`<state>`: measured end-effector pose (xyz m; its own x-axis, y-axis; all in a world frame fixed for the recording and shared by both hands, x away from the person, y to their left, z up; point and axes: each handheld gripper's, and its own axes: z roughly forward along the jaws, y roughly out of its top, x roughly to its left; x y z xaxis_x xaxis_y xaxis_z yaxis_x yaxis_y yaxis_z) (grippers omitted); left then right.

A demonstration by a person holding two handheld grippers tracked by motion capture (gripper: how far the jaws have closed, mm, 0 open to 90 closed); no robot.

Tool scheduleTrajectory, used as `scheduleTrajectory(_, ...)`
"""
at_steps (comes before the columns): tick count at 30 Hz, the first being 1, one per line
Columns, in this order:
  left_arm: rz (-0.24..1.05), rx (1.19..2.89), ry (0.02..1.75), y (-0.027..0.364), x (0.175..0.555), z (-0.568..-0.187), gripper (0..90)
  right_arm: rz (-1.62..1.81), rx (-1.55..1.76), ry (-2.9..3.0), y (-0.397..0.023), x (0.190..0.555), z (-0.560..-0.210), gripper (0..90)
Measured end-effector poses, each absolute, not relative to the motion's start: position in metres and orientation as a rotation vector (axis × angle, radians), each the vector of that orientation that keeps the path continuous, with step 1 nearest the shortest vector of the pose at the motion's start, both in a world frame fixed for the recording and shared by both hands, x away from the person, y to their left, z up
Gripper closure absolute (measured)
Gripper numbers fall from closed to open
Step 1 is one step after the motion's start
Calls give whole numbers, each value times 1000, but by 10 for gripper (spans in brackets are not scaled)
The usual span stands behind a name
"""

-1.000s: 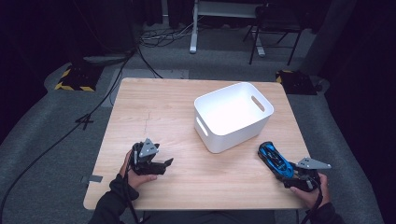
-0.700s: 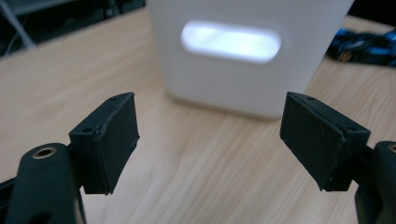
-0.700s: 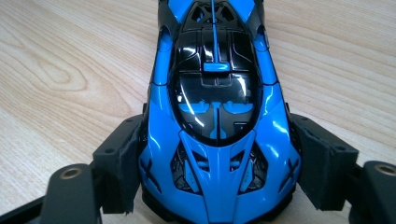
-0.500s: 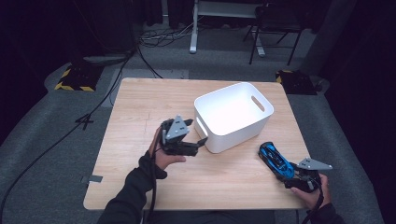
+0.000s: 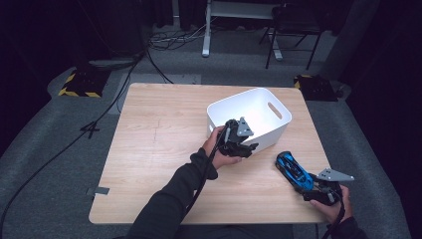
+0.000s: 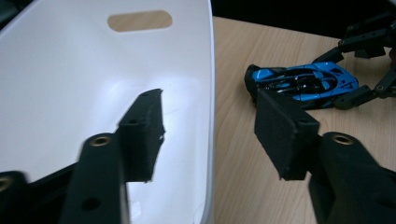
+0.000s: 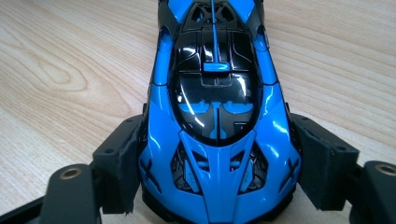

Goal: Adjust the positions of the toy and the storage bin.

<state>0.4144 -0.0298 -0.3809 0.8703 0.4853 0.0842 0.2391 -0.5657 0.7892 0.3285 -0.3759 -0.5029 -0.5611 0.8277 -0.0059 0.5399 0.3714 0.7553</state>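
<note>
A white plastic bin with handle slots stands on the wooden table, right of centre. My left gripper is at the bin's near wall. Its jaws have just been closing and straddle the bin wall: one jaw is inside, the other outside, and a gap still shows around the thin wall at my left gripper. A blue and black toy car lies on the table to the right of the bin. My right gripper is shut on the car, with a pad on each flank.
Beyond the table's far edge the dark floor carries cables, a yellow-and-black striped block, a desk leg and a chair. The table's left half is bare wood. The car lies a short way from the bin's outer wall.
My left hand has travelled from the table's front left to the right and up, reaching the bin's near wall, and its jaws have narrowed. My right gripper and the car have stayed put.
</note>
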Motion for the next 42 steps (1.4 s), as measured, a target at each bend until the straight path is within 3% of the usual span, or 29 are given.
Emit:
scheduleTrajectory(2,363,2219,512,-28,418,-382,620,1023,1189,2253,-376,329,-503,261)
scheduleTrajectory(7,295,2239,441,-16,421,-385,870,1024,1190,2254,-376,329,-503,261)
scheduleTrajectory(14,249,2271,329,22,412,-383,870,1023,1193,2256,-376,328,-503,260)
scheduleTrajectory(23,327,2261,391,76,399,-378,711,1024,1192,2254,-376,329,-503,260)
scheduleTrajectory(26,342,2210,445,86,395,-377,603,1025,1194,2253,-376,328,-503,260)
scheduleTrajectory(33,438,2075,571,100,379,-374,254,1025,1193,2254,-376,329,-503,260)
scheduleTrajectory(42,522,2051,619,126,358,-383,178,1025,1191,2253,-376,329,-503,260)
